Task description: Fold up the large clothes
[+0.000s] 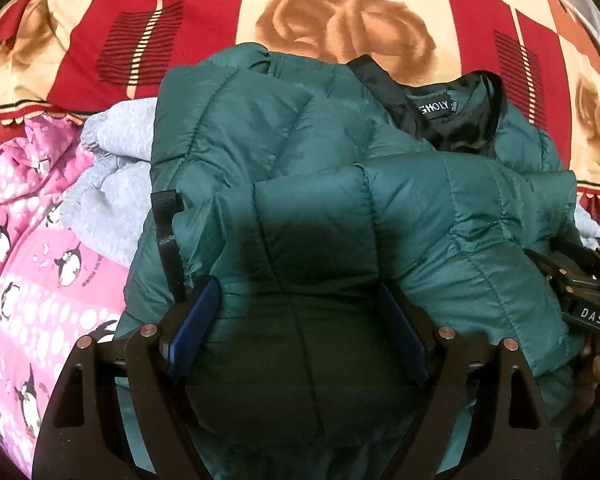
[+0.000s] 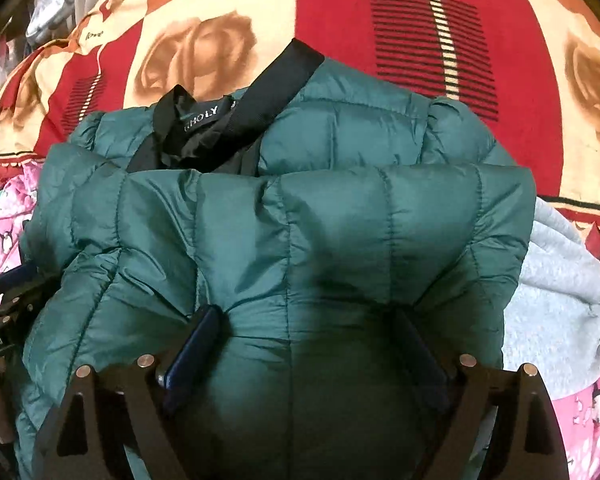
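The left gripper [image 1: 296, 320] has its jaws spread wide around a thick roll of the green puffer jacket [image 1: 300, 152], pads pressing the fabric; the right gripper [image 2: 304, 340] grasps the same bundle likewise. The jacket lies folded ahead of both, collar label [image 1: 436, 110] farthest away, on the rose-print blanket [image 1: 340, 8]. Puffy, light and slippery, it probably springs open; hold thick seams. Both grippers point forward, side by side.

Puffy green jacket [image 1: 300, 208] fabric bulging between each claw's blue pads [image 1: 194, 328] hides their tips and whatever they pinch, while the grey garment [image 1: 100, 200] left of the left claw disappears beneath the jacket.
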`<state>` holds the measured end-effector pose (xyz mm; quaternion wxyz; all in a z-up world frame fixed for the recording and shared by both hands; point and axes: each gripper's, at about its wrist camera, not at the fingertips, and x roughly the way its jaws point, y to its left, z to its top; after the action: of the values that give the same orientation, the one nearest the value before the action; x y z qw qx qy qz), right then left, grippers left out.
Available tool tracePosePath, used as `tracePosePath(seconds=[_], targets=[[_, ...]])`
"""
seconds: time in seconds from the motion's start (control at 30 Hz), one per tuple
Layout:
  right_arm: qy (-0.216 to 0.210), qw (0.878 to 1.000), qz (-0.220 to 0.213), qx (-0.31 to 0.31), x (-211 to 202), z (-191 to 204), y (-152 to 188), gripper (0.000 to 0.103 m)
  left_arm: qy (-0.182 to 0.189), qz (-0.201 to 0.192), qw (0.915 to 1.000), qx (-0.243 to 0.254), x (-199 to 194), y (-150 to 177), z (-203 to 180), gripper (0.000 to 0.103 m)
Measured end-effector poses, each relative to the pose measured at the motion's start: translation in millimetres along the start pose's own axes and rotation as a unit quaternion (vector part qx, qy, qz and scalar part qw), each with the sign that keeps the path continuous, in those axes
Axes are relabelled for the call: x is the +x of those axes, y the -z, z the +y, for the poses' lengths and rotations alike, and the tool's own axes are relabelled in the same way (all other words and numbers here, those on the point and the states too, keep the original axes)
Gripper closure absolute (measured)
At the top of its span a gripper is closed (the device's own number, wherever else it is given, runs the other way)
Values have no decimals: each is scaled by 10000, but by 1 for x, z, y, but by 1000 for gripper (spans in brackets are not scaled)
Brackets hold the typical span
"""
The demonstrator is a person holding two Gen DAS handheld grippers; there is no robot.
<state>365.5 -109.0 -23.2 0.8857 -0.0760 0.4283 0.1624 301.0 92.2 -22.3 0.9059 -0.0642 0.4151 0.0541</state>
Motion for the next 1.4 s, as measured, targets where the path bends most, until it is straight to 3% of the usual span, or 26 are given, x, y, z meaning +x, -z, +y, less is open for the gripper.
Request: tracePosePath(seconds=[0.13, 0.2, 0.3, 0.4, 0.47, 0.6, 0.7, 0.8, 0.9, 1.07, 1.2, 1.3, 1.4], targets=[[86, 9998, -55, 145, -22, -10, 2, 16, 63, -10, 10000, 18, -4, -2, 0, 21], [185, 9989, -286, 324, -42, -9, 4, 22, 55, -74, 9999, -51, -9, -4, 2, 21], [-142, 9981, -545, 247, -60, 6, 8, 21, -157, -259, 9995, 25, -16, -6, -1, 21], [-420, 9983, 90, -385, -35, 28, 23, 13, -295, -121, 9994, 158, -9, -2, -7, 20], [-382, 9974, 97, -599, -27, 29, 31, 12, -263, 9, 9995, 161, -2, 0, -6, 20], [-492, 9979, 210, -365, -35, 17, 28, 12, -135, 105, 9998, 57, -3, -2, -2, 20], [-269, 9990, 155, -318, -68, 14, 27, 14, -34, 135, 9999, -2, -14, -4, 2, 21], [-287, 9991, -272, -145, -127, -3, 41, 14, -53, 34, 10000, 45, -36, -1, 11, 21], [-302, 9986, -409, 109, -171, -31, 74, 14, -64, -127, 9999, 73, -63, 10, 29, 21], [-217, 9989, -161, 371, -206, -66, 140, 14, -21, -161, 9996, -239, -103, 35, 79, 21], [-323, 9982, -271, 420, -232, -80, 190, 14, -169, -463, 9986, -201, -135, 71, 114, 21], [-583, 9965, -34, 603, -225, -85, 222, 14, -7, -379, 9988, -307, -139, 110, 132, 21], [-572, 9946, 312, 809, -206, -90, 254, 14, 93, -9, 9994, -348, -133, 139, 135, 20]])
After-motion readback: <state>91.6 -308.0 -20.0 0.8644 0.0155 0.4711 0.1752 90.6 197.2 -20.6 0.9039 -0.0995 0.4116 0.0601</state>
